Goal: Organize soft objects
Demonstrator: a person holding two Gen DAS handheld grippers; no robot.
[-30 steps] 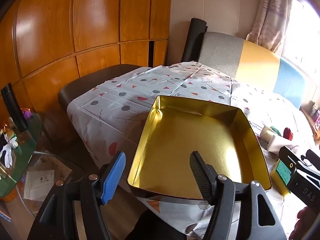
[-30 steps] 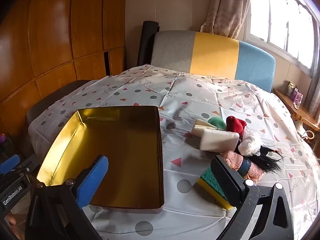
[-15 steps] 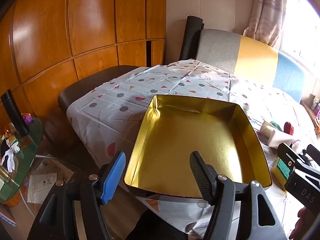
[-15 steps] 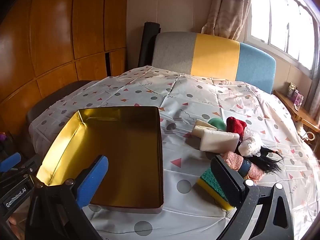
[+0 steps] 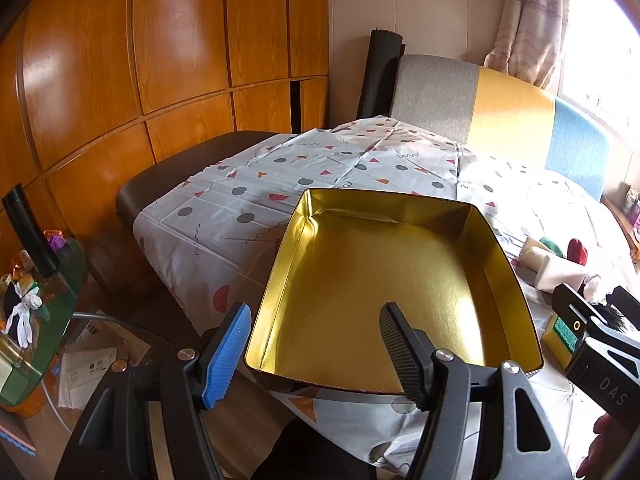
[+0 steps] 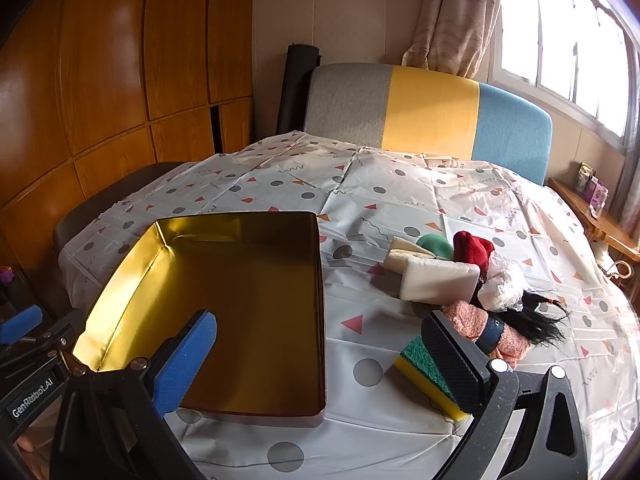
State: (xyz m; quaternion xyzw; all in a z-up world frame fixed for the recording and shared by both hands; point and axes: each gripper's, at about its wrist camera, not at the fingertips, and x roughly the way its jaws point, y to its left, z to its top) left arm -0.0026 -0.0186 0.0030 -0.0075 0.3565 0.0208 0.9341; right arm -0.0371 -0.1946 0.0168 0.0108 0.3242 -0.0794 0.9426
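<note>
Both grippers stood with jaws spread wide and nothing between them. Seen through its own camera, the left gripper (image 5: 314, 346) hung at the lower centre of the frame, over the near rim of the gold tin (image 5: 384, 280); the right gripper (image 6: 320, 356) sat low in its view, its blue pad over the tin's near right corner and its black pad in front of the green-and-yellow sponge (image 6: 424, 376).

The tin lay on the patterned tablecloth (image 6: 400, 200), at the left of the right wrist view, and its gold floor was bare: nothing had been put into it yet. All the soft things were heaped together to its right, in the middle right of that view: the sponge nearest, a pink knitted piece (image 6: 468, 318), a white block (image 6: 438, 282) with cream wedges (image 6: 404, 252) behind it, a green ball (image 6: 436, 245), a red plush piece (image 6: 472, 248), a crumpled white wad (image 6: 502, 288) and a tuft of black hair (image 6: 536, 322).

By my reading the sorting had not begun, assuming the tin was where the pile belonged. Every piece remained to be lifted across, and the sponge looked the likeliest first pick for the right gripper.
</note>
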